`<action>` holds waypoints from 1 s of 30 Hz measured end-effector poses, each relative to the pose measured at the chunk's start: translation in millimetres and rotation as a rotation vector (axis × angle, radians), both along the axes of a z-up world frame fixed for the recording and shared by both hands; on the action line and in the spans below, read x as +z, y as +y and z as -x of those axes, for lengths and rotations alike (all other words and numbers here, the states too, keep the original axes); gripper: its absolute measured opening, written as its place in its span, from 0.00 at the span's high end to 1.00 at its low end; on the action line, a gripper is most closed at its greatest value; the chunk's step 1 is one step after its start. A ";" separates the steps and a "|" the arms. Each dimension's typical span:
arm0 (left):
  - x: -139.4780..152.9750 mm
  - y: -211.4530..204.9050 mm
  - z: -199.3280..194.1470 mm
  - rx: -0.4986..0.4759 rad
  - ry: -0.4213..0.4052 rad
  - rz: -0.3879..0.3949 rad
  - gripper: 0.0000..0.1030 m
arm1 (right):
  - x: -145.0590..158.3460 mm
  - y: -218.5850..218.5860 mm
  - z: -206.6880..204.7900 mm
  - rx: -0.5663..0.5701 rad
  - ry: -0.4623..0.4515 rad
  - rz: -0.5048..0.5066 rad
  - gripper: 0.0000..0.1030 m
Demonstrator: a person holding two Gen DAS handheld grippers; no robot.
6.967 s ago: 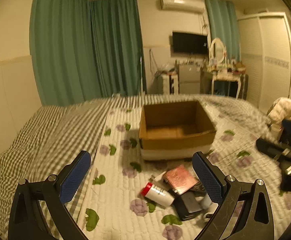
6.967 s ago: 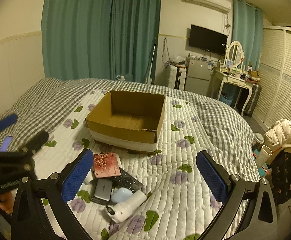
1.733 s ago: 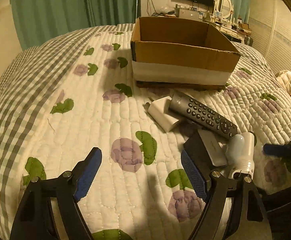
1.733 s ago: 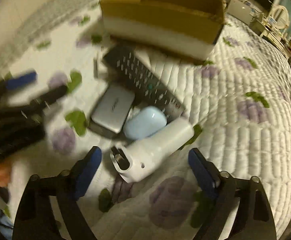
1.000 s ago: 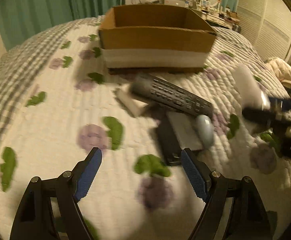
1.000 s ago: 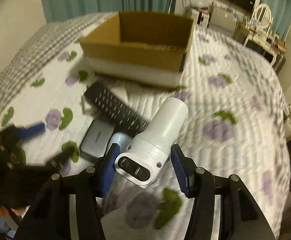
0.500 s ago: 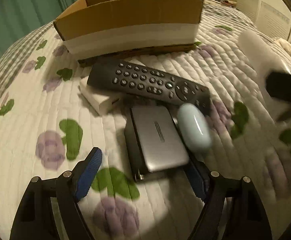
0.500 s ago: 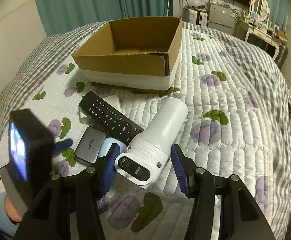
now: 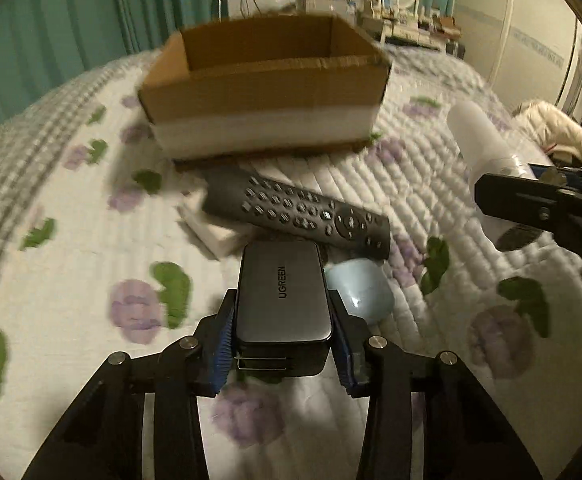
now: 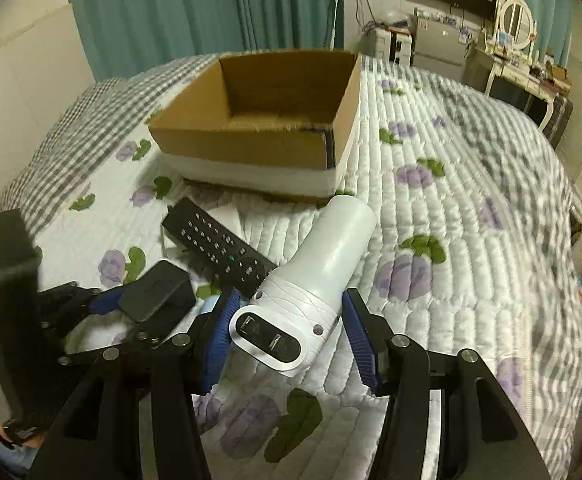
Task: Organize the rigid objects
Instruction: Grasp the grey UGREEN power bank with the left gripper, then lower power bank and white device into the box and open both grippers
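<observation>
My left gripper (image 9: 283,344) is shut on a grey UGREEN power bank (image 9: 281,292), lifted off the quilt; it also shows in the right wrist view (image 10: 155,290). My right gripper (image 10: 287,336) is shut on a white cylindrical device (image 10: 315,276), held above the bed; it shows at the right of the left wrist view (image 9: 487,152). A dark remote (image 9: 299,212) lies on the quilt in front of the open cardboard box (image 9: 267,84). A pale blue case (image 9: 361,292) lies just right of the power bank.
A small white box (image 9: 215,232) lies under the remote's left end. The bed has a white floral quilt (image 10: 451,240) and a checked cover (image 10: 71,128). Curtains, a TV and a dresser stand behind. A cream jacket (image 9: 559,140) lies at the right.
My left gripper has closed on the power bank and lifted it. My right gripper keeps holding the white device, raised and nearly still over the last half second.
</observation>
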State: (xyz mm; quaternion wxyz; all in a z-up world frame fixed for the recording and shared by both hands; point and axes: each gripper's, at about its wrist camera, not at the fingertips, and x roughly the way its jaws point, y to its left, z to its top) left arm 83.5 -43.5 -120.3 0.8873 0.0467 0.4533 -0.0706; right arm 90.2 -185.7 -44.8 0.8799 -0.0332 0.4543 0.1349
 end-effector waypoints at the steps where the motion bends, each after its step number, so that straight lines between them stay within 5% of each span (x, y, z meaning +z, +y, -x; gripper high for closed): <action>1: 7.0 3.8 2.2 0.003 -0.015 0.004 0.59 | 6.6 1.9 1.9 0.004 -0.015 0.006 0.49; 9: 91.7 25.9 -8.6 0.019 -0.194 0.051 0.59 | 78.0 20.7 -2.3 0.068 -0.171 0.003 0.49; 17: 159.9 35.9 -75.6 0.035 -0.347 0.037 0.59 | 146.5 38.6 -68.6 0.100 -0.289 -0.017 0.49; 23: 161.8 32.7 -143.8 0.012 -0.347 0.044 0.59 | 149.6 45.7 -132.9 0.105 -0.293 -0.014 0.49; 30: 111.4 29.6 -213.3 0.011 -0.268 0.041 0.59 | 102.5 43.8 -197.8 0.103 -0.219 -0.013 0.49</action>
